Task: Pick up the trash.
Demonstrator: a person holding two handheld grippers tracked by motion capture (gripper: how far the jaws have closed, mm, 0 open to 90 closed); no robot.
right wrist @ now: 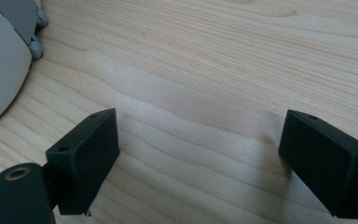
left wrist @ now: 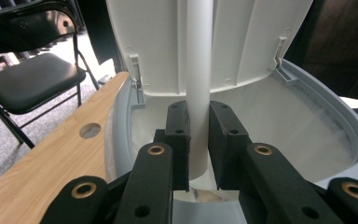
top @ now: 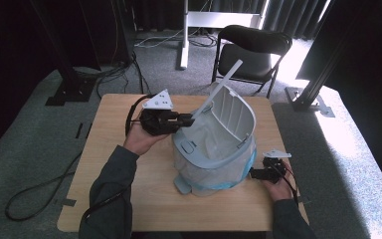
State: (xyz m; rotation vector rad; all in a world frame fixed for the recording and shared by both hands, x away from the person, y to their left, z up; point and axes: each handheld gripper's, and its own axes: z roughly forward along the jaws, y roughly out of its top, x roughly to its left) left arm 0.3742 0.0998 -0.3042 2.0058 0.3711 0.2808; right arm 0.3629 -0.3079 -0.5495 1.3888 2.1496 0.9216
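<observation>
The bin (top: 214, 144) stands mid-counter (top: 129, 199), lid up and bag fitted. The left claw (left wrist: 199, 140) grips a white stick (left wrist: 199, 70) over the opening, judged not yet dropped in. The right claw (right wrist: 198, 158) rests wide open and empty near the right edge.

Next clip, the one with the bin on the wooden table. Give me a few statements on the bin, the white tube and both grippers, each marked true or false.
1. The left gripper is clamped on the long white tube. True.
2. The hinged lid of the small grey plastic waste bin is shut. False: it stands raised open.
3. The right gripper holds the bin's base. False: its jaws are wide apart over the light wooden table with nothing between them.
4. The bin is lined with a translucent plastic bag. True.
5. The white tube lies flat on the table. False: it slants up out of the bin's opening.
</observation>
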